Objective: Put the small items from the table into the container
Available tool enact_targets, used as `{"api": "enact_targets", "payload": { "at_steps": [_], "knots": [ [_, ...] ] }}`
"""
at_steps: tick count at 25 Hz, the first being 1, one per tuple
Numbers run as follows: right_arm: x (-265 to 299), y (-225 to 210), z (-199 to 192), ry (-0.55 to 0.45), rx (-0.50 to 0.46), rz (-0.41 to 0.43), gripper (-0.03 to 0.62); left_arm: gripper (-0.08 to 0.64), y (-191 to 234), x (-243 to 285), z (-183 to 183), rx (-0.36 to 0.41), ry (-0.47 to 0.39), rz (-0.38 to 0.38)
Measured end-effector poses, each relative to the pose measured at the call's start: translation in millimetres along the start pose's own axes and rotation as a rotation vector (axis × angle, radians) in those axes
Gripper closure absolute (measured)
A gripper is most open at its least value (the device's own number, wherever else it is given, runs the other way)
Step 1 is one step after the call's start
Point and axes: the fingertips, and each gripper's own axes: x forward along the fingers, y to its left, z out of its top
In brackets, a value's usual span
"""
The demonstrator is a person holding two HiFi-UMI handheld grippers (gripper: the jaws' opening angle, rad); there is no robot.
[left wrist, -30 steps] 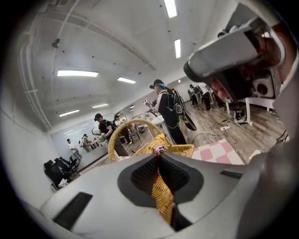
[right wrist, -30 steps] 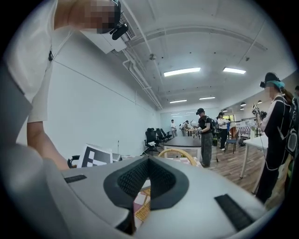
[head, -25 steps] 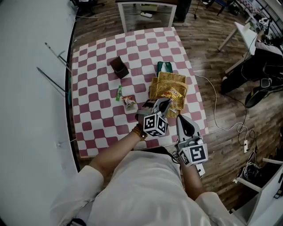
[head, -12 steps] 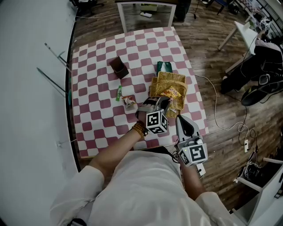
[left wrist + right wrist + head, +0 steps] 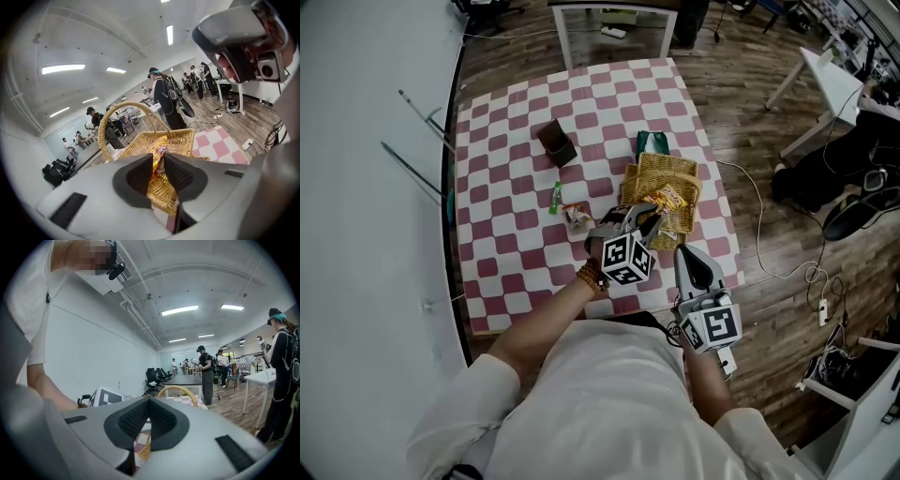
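A wicker basket (image 5: 661,173) with a hoop handle stands near the table's right edge, and a yellow-and-red snack packet (image 5: 673,197) lies in it. My left gripper (image 5: 642,218) reaches the basket's near rim. In the left gripper view its jaws are opening, and the yellow packet (image 5: 160,151) stands loose in the gap over the basket (image 5: 183,138), the pads off it. My right gripper (image 5: 689,262) hovers shut and empty at the table's front edge, just right of the left one. Its view shows the basket handle (image 5: 180,391) ahead.
A small wrapped snack (image 5: 575,217) and a thin green packet (image 5: 554,197) lie left of the basket on the checked cloth (image 5: 506,253). A brown box (image 5: 555,142) stands further back. A green bag (image 5: 651,142) lies behind the basket. Several people stand in the room.
The left gripper's jaws have parted at the basket's near rim, and it has shifted slightly. The right gripper has stayed in place.
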Motion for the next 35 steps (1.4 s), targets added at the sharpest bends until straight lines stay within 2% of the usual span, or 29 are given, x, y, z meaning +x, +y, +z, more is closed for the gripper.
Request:
{"api": "enact_targets", "payload": {
  "at_steps": [6, 11, 16, 20, 26, 30, 35],
  "knots": [
    [2, 4, 0, 0.002, 0.002, 0.014, 0.588, 0.451, 3, -21, 3, -0.136, -0.051, -0.012],
    [9, 13, 4, 0.002, -0.004, 0.036, 0.588, 0.451, 12, -47, 5, -0.284, -0.107, -0.014],
    [16, 27, 7, -0.013, -0.018, 0.079, 0.588, 0.451, 24, -91, 17, -0.47, -0.229, 0.002],
    [23, 43, 20, -0.022, -0.035, 0.125, 0.588, 0.451, 40, -130, 26, -0.586, -0.334, 0.027],
    [30, 72, 46, -0.047, -0.058, 0.206, 0.588, 0.496, 54, -182, 35, -0.661, -0.43, 0.074],
    [34, 91, 59, -0.061, -0.072, 0.259, 0.588, 0.546, 57, -211, 35, -0.673, -0.466, 0.115],
    [38, 112, 69, -0.068, -0.087, 0.321, 0.588, 0.552, 62, -239, 34, -0.696, -0.498, 0.16]
  ]
}}
